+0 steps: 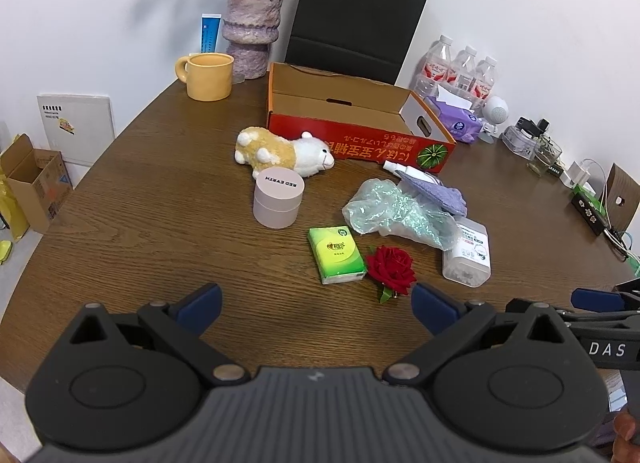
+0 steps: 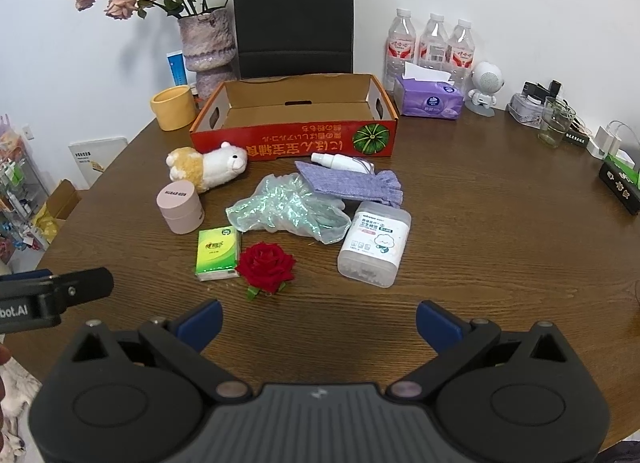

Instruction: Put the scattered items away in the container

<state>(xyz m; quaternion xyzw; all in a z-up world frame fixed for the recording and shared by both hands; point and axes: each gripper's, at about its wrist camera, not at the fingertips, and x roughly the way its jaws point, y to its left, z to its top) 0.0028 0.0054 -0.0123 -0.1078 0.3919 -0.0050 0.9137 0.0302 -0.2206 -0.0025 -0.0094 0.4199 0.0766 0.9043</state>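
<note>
Lying scattered on the brown wooden surface [image 2: 460,191] are the items, all outside the red cardboard box [image 2: 294,119], which is sitting empty at the far middle with upside-down Japanese print and a pumpkin picture on its near wall. Reading "RED EARTH" on its lid, a pink jar [image 1: 277,198] is standing just near of a plush alpaca [image 1: 286,151]. A green tissue pack [image 2: 218,253] is lying beside a red rose [image 2: 266,263]; right of them a cotton swab box [image 2: 374,243] is touching an iridescent plastic bag [image 2: 286,209], with a purple drawstring pouch [image 2: 348,181] partly covering a white spray bottle [image 2: 338,161]. Both the left gripper [image 1: 316,303] and right gripper [image 2: 318,319] are hovering near, jaws spread wide, gripping nothing.
</note>
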